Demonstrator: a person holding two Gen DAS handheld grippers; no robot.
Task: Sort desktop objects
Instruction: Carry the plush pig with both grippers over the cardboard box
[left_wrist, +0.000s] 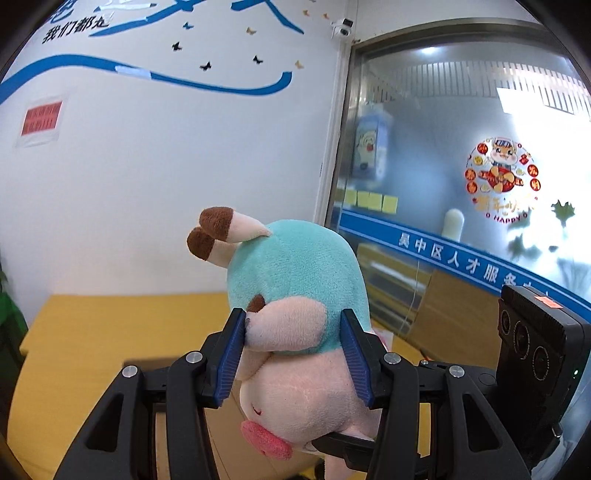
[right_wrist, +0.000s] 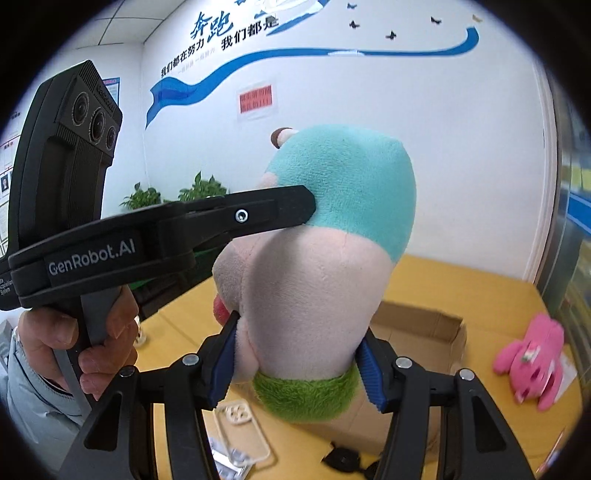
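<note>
A plush toy (left_wrist: 295, 266) with a teal back, pink belly, brown-tipped horns and a green tuft is held up in the air above the yellow table. My left gripper (left_wrist: 293, 354) is shut on its upper body. My right gripper (right_wrist: 297, 363) is shut on its lower body (right_wrist: 306, 288), just above the green tuft (right_wrist: 306, 393). In the right wrist view the left gripper's finger (right_wrist: 273, 214) presses into the toy's teal side, with a hand (right_wrist: 74, 343) on its handle. The right gripper's camera housing (left_wrist: 535, 347) shows at the right of the left wrist view.
An open cardboard box (right_wrist: 424, 328) sits on the yellow table (right_wrist: 480, 288) behind the toy. A pink plush (right_wrist: 532, 358) lies at the right. A clear phone case (right_wrist: 240, 424) and a black strap (right_wrist: 343, 459) lie near the front. Plants (right_wrist: 173, 195) stand by the wall.
</note>
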